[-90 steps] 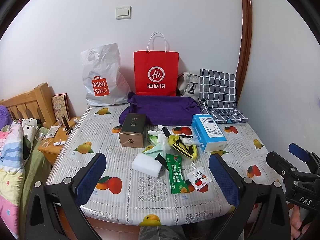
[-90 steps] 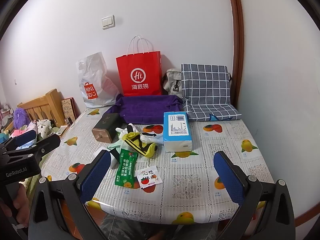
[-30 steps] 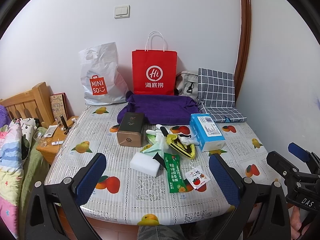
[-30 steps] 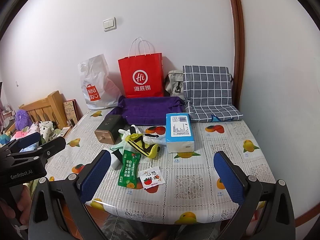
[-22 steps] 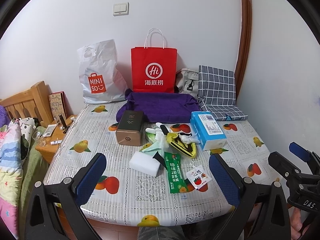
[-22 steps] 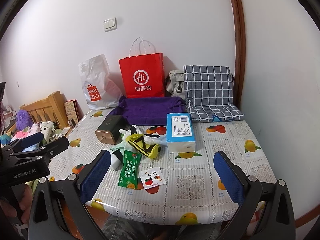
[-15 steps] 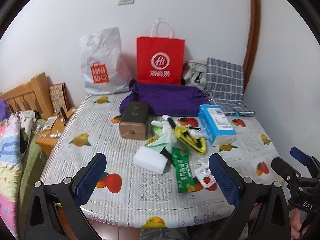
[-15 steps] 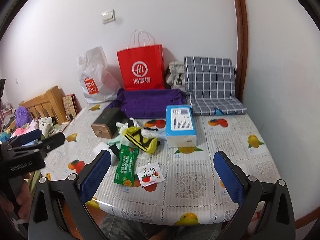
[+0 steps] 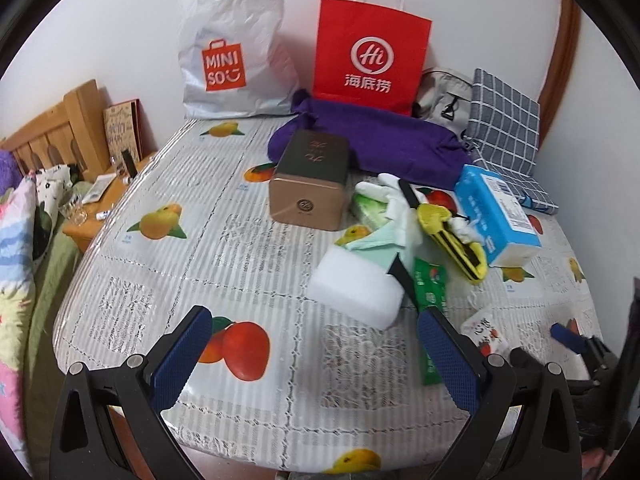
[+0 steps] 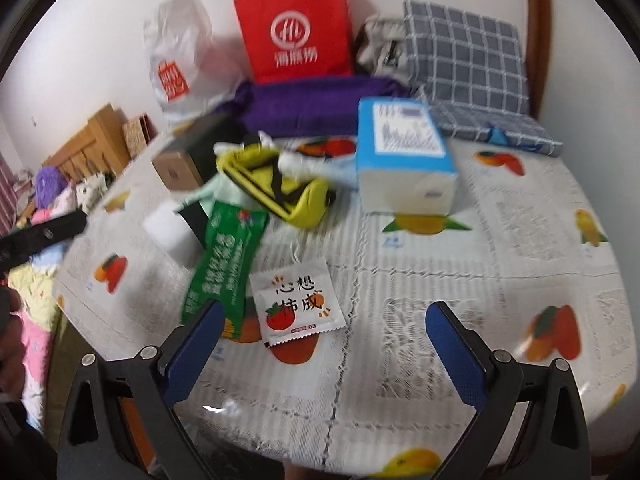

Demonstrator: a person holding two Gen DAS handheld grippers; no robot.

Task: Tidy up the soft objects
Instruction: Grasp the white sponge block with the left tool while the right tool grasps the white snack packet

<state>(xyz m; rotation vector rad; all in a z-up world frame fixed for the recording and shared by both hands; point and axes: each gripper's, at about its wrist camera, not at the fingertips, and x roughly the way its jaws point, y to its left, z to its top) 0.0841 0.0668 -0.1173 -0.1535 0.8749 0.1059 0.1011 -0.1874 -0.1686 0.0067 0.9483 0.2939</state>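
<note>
A pile of soft things lies mid-table: a white sponge block [image 9: 358, 294], a yellow-and-black pouch [image 9: 454, 240] [image 10: 280, 188], white and pale green cloths [image 9: 390, 206], a green sachet [image 10: 226, 264] and a small white sachet [image 10: 298, 302]. A blue tissue pack [image 9: 498, 214] [image 10: 402, 156] lies to their right. A purple fabric bag [image 9: 372, 148] [image 10: 316, 106] lies behind. My left gripper [image 9: 316, 356] is open and empty over the table's near edge, short of the sponge. My right gripper [image 10: 322, 346] is open and empty just before the white sachet.
A gold-and-dark tin box [image 9: 310, 182] sits left of the pile. A red paper bag [image 9: 370, 50], a white Miniso bag [image 9: 232, 48], a grey bag [image 9: 444, 98] and a checked cushion [image 10: 466, 52] line the wall. A bedside stand [image 9: 100, 208] and bedding [image 9: 20, 248] are at the left.
Both grippers have moved forward and down toward the table, so the pile and sachets look larger and nearer. Nothing on the table has moved. Both stay open.
</note>
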